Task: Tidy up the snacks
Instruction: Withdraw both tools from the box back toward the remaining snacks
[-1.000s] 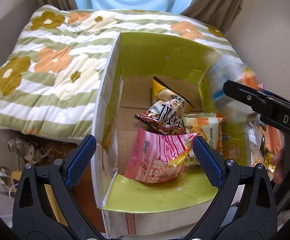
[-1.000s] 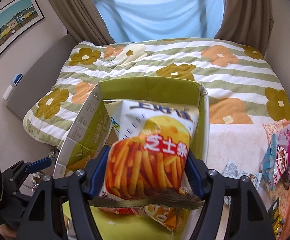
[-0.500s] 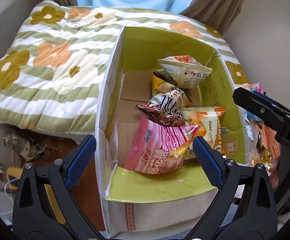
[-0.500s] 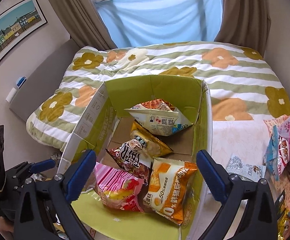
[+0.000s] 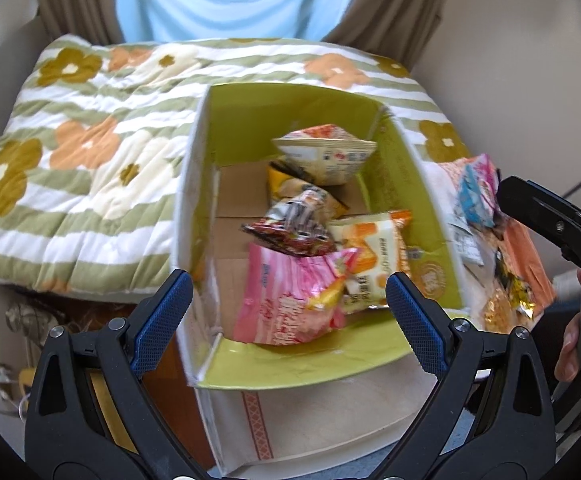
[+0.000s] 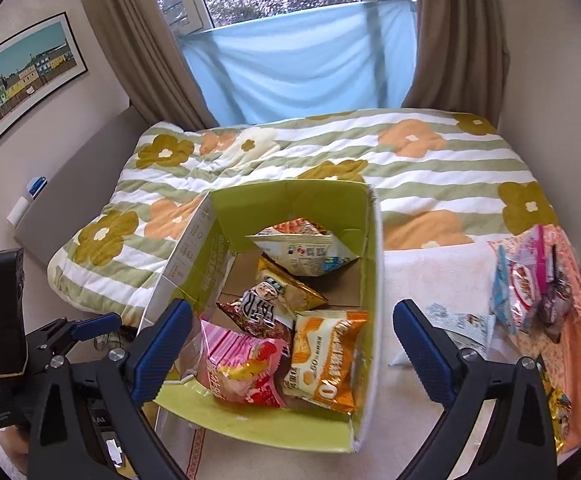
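Note:
An open cardboard box (image 6: 377,280) with a green lining (image 5: 250,128) stands at the foot of the bed. Inside lie several snack bags: a white and orange fries bag (image 6: 302,248) at the far end (image 5: 326,152), a dark red bag (image 6: 258,312), a pink bag (image 5: 290,300) and an orange bag (image 6: 326,356). My right gripper (image 6: 292,344) hovers above the box, open and empty. My left gripper (image 5: 288,312) is open and empty too, over the box's near end. More loose snack bags (image 6: 530,292) lie on an orange cloth to the right (image 5: 478,192).
A flower-patterned quilt (image 6: 410,168) covers the bed behind the box. A flat white packet (image 6: 458,324) lies right of the box. Curtains and a blue sheet (image 6: 302,68) hang at the window. Cluttered floor (image 5: 22,320) shows left of the box.
The right gripper let go of the fries bag, which now rests at the box's far end. The right gripper opened wide and rose back. The left gripper shifted slightly.

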